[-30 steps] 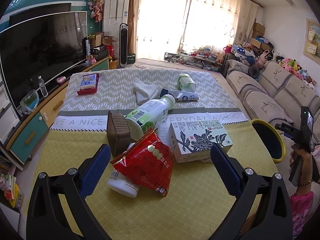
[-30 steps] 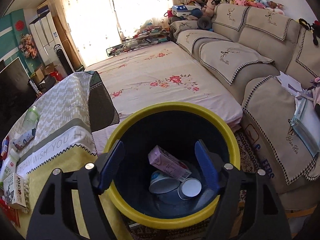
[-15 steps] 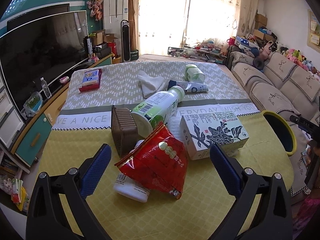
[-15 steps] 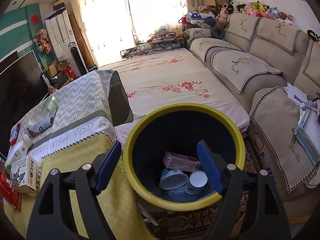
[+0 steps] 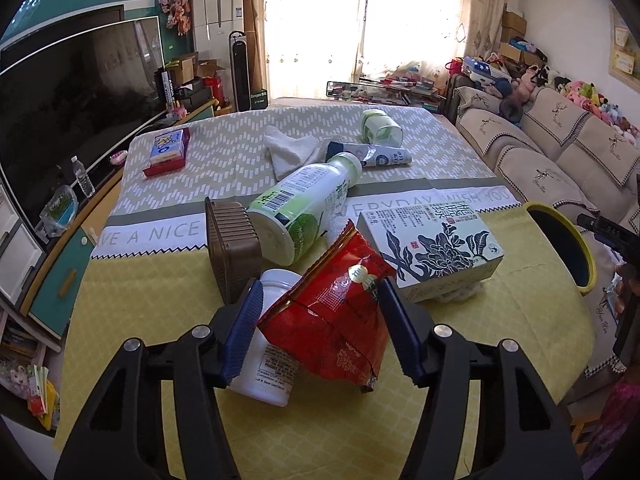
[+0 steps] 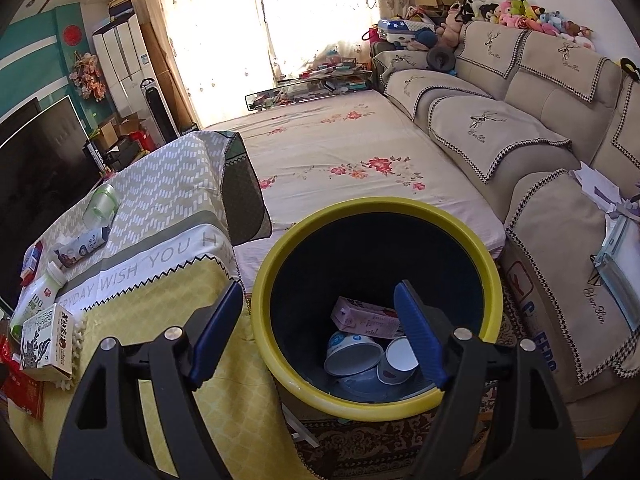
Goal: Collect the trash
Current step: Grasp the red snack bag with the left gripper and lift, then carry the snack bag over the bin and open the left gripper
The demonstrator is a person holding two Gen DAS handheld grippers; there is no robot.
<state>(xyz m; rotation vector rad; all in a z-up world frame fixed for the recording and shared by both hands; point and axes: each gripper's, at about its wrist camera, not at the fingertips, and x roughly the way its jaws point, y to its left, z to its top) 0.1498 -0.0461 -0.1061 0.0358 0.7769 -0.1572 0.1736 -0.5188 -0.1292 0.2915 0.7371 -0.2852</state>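
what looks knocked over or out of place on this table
The green-and-white bottle lies tipped on its side, leaning on the brown basket, also on its side. A white jar lies toppled under the red snack bag.

Left hand-held gripper (image 5: 320, 332) half-closed, right hand-held gripper (image 6: 316, 334) open

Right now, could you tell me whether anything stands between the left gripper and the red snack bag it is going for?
Nothing visible does. The left gripper already brackets the red snack bag, one pad on each side. Note that the white jar lies partly under the bag, against the left pad, so it may get pinched too.
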